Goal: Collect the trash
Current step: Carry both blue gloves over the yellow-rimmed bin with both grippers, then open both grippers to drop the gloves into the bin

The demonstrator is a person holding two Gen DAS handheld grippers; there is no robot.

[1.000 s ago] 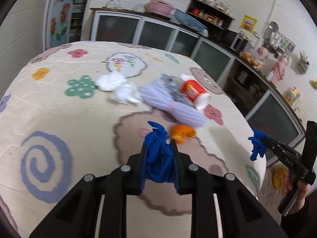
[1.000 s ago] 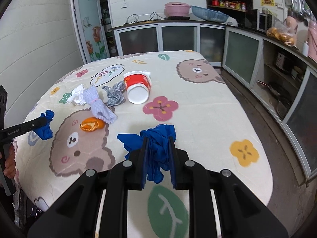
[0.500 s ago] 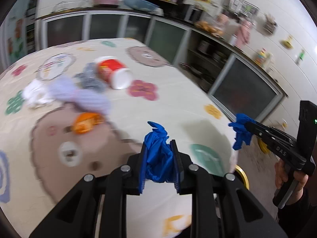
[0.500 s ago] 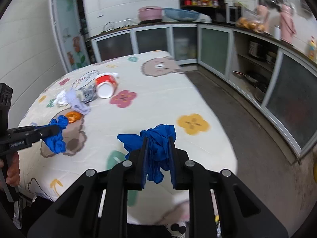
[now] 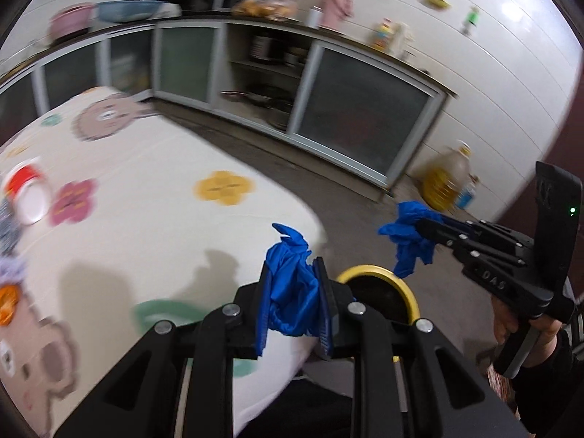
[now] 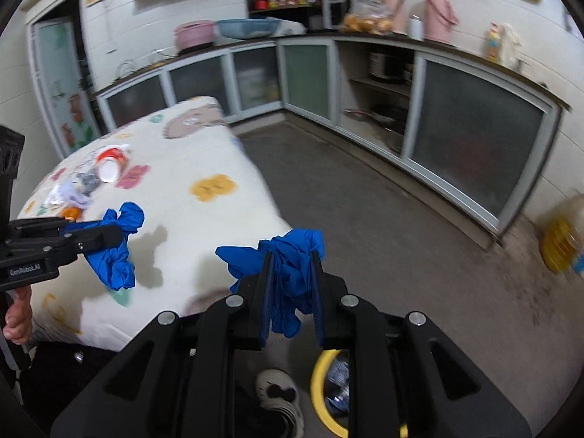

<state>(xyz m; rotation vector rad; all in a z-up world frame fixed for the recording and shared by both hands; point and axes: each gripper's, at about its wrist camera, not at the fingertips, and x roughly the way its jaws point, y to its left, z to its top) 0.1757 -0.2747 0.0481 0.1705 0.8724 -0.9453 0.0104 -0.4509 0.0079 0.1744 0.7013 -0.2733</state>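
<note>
My left gripper (image 5: 295, 292) is shut on a crumpled blue glove (image 5: 290, 284) and holds it over the table's near corner, beside a yellow-rimmed trash bin (image 5: 379, 281) on the floor. My right gripper (image 6: 290, 284) is shut on another blue glove (image 6: 292, 255), held past the table edge above the same bin (image 6: 321, 379). In the left wrist view the right gripper (image 5: 419, 226) hangs to the right of the bin with its glove (image 5: 408, 241). More trash lies on the table: a red and white cup (image 6: 109, 162), crumpled tissues (image 6: 64, 193) and an orange scrap (image 6: 71, 212).
The table has a cream cartoon-print cloth (image 6: 182, 211). Kitchen cabinets (image 6: 474, 153) line the far wall across grey floor. A yellow oil jug (image 6: 562, 241) stands on the floor at the right. A shoe (image 6: 279, 394) is beside the bin.
Both grippers have swung right, off the middle of the table toward its corner and the floor. The yellow-rimmed bin has come into view under them. Both still hold their gloves.
</note>
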